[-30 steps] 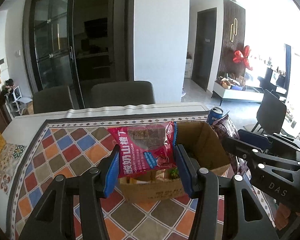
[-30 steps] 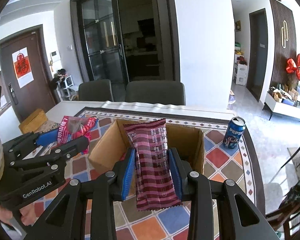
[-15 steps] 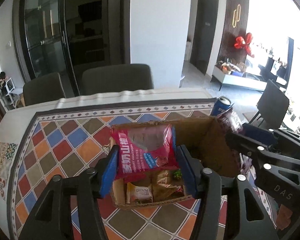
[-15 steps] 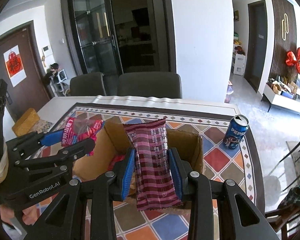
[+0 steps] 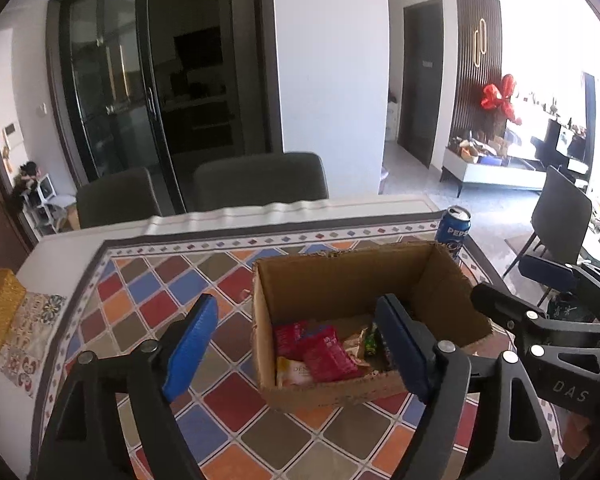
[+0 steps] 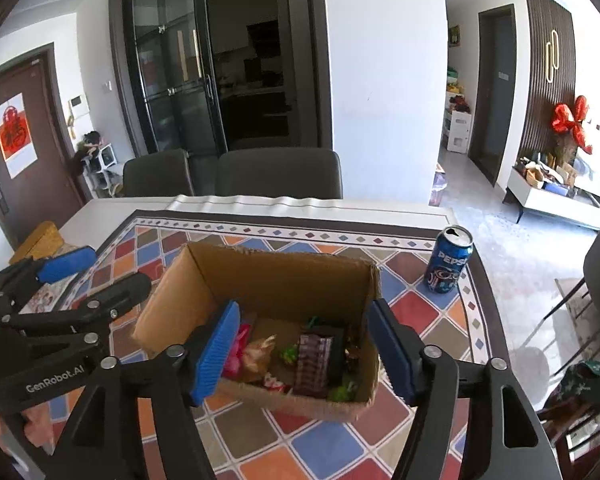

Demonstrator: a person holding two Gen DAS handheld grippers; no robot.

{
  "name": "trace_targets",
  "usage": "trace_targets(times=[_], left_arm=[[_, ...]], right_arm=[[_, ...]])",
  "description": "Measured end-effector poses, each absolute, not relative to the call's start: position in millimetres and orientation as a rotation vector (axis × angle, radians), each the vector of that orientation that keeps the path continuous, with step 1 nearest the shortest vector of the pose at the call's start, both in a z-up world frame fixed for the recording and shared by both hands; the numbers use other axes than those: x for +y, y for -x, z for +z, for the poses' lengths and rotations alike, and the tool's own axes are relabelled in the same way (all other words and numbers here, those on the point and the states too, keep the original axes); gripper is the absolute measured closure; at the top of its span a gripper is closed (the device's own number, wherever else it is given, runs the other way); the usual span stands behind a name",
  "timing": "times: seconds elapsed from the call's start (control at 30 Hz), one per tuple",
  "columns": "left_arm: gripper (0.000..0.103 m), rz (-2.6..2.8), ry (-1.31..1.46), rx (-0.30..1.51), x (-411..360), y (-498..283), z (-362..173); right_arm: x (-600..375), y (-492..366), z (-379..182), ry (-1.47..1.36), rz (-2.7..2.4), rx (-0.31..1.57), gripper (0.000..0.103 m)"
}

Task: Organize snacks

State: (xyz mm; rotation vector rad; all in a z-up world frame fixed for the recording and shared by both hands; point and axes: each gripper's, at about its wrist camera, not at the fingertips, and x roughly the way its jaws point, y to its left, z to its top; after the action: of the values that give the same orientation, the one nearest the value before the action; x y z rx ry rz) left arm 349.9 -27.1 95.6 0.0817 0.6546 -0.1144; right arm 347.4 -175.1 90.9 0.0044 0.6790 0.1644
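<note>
An open cardboard box (image 5: 340,280) (image 6: 284,280) stands on the patterned tablecloth. In the left wrist view a red snack bag (image 5: 324,354) lies inside it among other packets. In the right wrist view a maroon striped packet (image 6: 314,364) lies in the box too. My left gripper (image 5: 296,320) hovers over the box's left side, its jaws opening, with nothing between the blue pads. My right gripper (image 6: 303,320) hovers over the box's near rim, jaws also opening and holding nothing. Each gripper shows at the edge of the other's view, the right gripper (image 5: 512,288) and the left gripper (image 6: 100,274).
A blue Pepsi can (image 5: 454,232) (image 6: 448,260) stands upright just beyond the box's far right corner. A yellow box (image 5: 0,308) (image 6: 40,240) sits at the table's left edge. Two grey chairs (image 6: 276,172) line the far side.
Both grippers have opened. The red snack bag has left the left gripper and the striped packet has left the right one; both now lie in the box.
</note>
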Motion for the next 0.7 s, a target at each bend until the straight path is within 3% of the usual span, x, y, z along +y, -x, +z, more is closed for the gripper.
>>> trace_targets(times=[0.37, 0.7], left_arm=[[0.005, -0.079, -0.08, 0.54, -13, -267, 106], [0.0, -0.047, -0.097, 0.471, -7, -203, 105]], right_arm=[[-177, -272, 103, 0.008, 0.093, 0.574, 0.018], [-173, -208, 99, -0.002, 0.074, 0.519, 0.011]])
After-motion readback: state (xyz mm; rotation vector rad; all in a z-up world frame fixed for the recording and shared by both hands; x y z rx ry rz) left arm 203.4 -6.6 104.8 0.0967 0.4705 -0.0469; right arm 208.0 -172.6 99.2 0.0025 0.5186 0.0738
